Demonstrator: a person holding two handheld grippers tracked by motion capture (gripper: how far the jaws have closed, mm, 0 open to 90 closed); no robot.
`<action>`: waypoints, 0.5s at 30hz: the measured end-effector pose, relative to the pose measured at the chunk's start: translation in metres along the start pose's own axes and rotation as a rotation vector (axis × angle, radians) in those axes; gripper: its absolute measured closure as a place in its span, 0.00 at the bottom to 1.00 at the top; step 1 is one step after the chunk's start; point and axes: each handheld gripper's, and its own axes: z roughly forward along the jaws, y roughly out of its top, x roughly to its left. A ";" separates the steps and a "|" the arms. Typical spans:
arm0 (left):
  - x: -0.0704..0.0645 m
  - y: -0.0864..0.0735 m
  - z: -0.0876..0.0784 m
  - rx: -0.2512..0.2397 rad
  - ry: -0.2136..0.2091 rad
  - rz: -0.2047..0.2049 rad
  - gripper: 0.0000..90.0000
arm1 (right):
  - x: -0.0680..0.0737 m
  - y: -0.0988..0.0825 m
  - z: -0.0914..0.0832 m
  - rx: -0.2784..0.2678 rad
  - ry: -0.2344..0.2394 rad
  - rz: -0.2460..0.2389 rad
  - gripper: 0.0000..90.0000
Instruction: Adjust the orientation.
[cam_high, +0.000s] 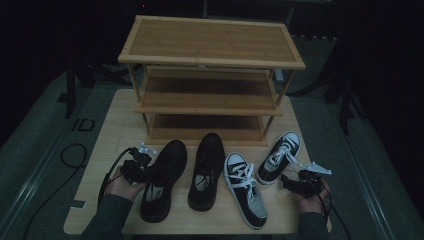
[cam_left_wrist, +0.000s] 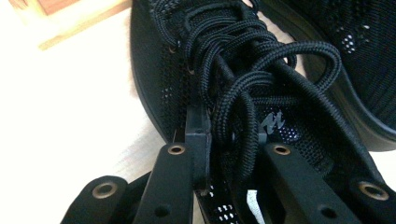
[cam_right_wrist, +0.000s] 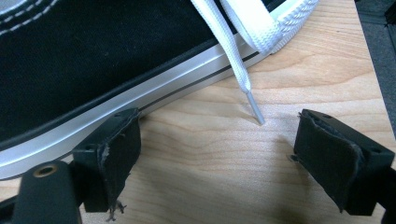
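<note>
Left gripper view: black mesh shoe (cam_left_wrist: 196, 60), leftmost of four on the table (cam_high: 100, 150); left gripper (cam_left_wrist: 229, 140) narrowed onto its side wall and lace bundle (cam_left_wrist: 243, 93), apparently pinching them. High view: shoe's toe points at the bamboo rack (cam_high: 210, 80); matching black shoe (cam_high: 206, 170) beside it, two black-and-white sneakers (cam_high: 245, 195) further right. Right gripper (cam_right_wrist: 215, 154) wide apart, holding nothing, beside a sneaker sole. Handling note: grip wall, not loose laces; lift level toward a shelf.
</note>
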 end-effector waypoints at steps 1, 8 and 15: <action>0.001 0.001 0.000 0.001 0.008 0.011 0.89 | 0.000 0.000 0.000 0.000 0.000 0.000 0.16; 0.003 0.005 0.002 -0.008 0.034 0.112 0.89 | 0.000 0.000 0.000 0.000 0.000 0.000 0.16; 0.014 0.012 0.003 -0.032 0.039 0.188 0.89 | 0.000 0.000 0.000 0.000 0.000 0.000 0.16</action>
